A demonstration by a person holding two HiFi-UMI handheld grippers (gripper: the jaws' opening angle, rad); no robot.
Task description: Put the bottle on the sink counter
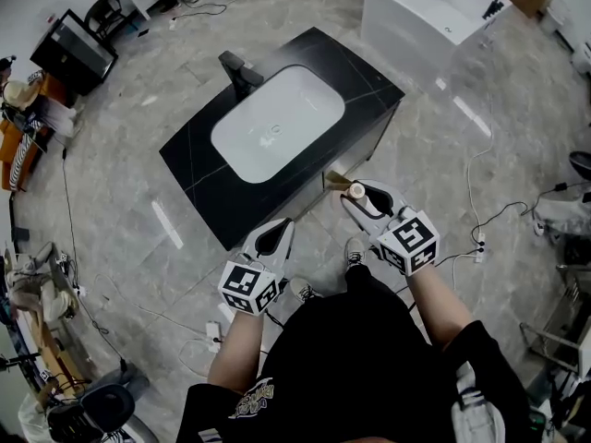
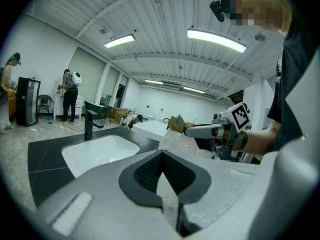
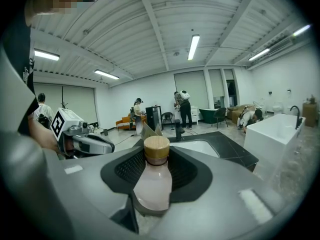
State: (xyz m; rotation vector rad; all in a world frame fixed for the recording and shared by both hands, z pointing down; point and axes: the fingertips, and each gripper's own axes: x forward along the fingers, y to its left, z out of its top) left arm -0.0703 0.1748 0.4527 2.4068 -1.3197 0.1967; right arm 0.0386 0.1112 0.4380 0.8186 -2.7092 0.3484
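Observation:
A pale pink bottle (image 3: 154, 183) with a tan wooden cap (image 3: 156, 149) stands upright between the dark pads of my right gripper (image 3: 155, 194), which is shut on it. In the head view the right gripper (image 1: 358, 201) holds the bottle (image 1: 356, 190) just off the near right corner of the black sink counter (image 1: 196, 157), above the floor. The counter carries a white basin (image 1: 277, 123) and a black faucet (image 1: 240, 70). My left gripper (image 1: 277, 231) hangs before the counter's front edge, shut and empty (image 2: 166, 186).
A white bathtub (image 1: 434, 12) stands at the back right. A brown folded card (image 1: 334, 179) sits by the counter's near corner. A black cabinet (image 1: 74, 49) is at the far left. Cables and a power strip (image 1: 480, 247) lie on the grey floor. People stand far behind.

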